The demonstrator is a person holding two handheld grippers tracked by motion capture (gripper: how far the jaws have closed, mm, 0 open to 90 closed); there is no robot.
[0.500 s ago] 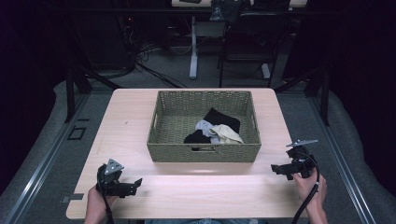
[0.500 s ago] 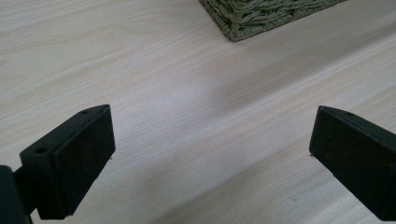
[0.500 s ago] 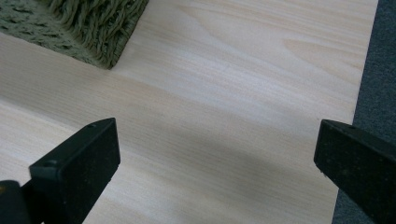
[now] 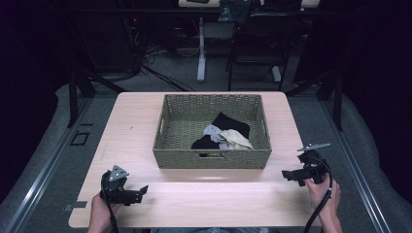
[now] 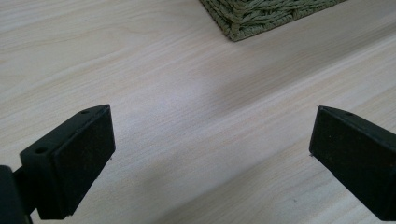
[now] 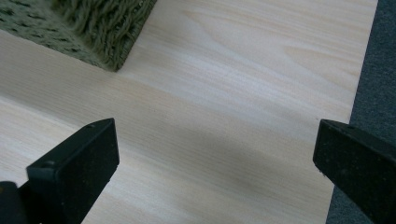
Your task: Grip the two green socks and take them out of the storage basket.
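Note:
A green woven basket (image 4: 170, 141) stands in the middle of the light wood table (image 4: 131, 126). Inside it lies a small heap of clothes: a black piece (image 4: 232, 123), a grey piece (image 4: 213, 131) and a cream piece (image 4: 236, 141). My left gripper (image 4: 142, 192) hovers low over the table's near left corner, jaws wide open, nothing between them; a basket corner (image 5: 243, 18) shows ahead of it. My right gripper (image 4: 286, 175) sits at the near right, beside the basket's front right corner (image 6: 107, 42), also open and empty.
The table's right edge (image 6: 355, 93) runs close to my right gripper, with grey floor (image 6: 378, 70) beyond it. Behind the table stand desk legs (image 4: 201, 53), cables and a dark chair (image 4: 252, 43). Metal rails (image 4: 43, 165) flank the table on the floor.

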